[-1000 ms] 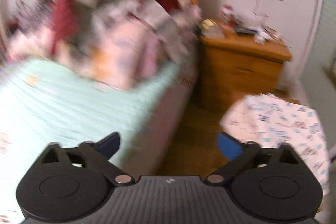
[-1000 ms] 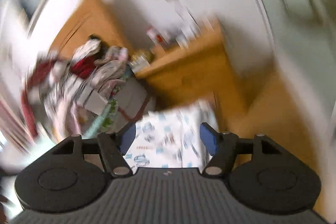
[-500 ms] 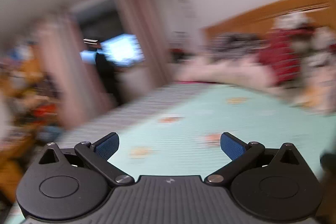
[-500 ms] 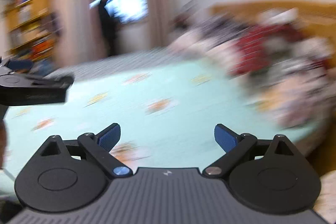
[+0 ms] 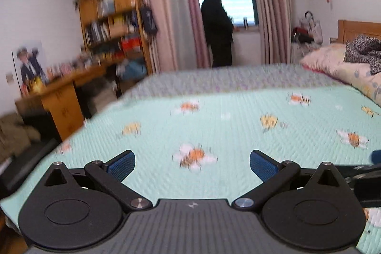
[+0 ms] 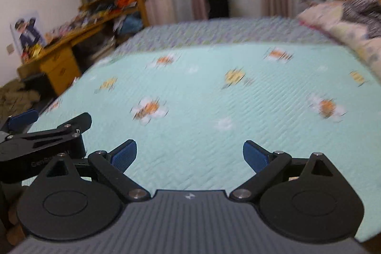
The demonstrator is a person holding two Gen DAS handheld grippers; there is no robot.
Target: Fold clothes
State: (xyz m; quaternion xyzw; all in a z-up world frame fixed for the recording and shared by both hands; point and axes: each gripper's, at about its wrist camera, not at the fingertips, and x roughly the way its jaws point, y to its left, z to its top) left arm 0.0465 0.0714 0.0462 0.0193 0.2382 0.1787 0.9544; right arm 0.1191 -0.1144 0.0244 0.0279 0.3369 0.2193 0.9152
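Both views are smeared with motion blur, so the flower and bee prints on the mint bedspread point(image 5: 238, 125) are soft and hard to read. The clothes to fold are mostly out of sight: only a dark speckled garment point(image 5: 362, 51) shows on the pink pillow point(image 5: 333, 63) at the far right, cut off by the frame edge. The right gripper point(image 6: 189, 155) peeks into the left view only as a dark sliver at the right edge. The left gripper point(image 5: 192, 164) hangs wide open over the bedspread, nothing between its blue pads. The right gripper is spread wide too, empty, having just opened further. In the right view the left gripper point(image 6: 47, 135) sits just beside it, near the bed's left edge. Ahead lies a broad bare stretch of bedspread; a desk point(image 5: 62, 92) and bookshelf point(image 5: 112, 16) lie past the left edge, and a person in dark clothes point(image 5: 218, 25) stands by the window. A second ago both cameras faced the clothes pile and a wooden nightstand; now they face across the bed.
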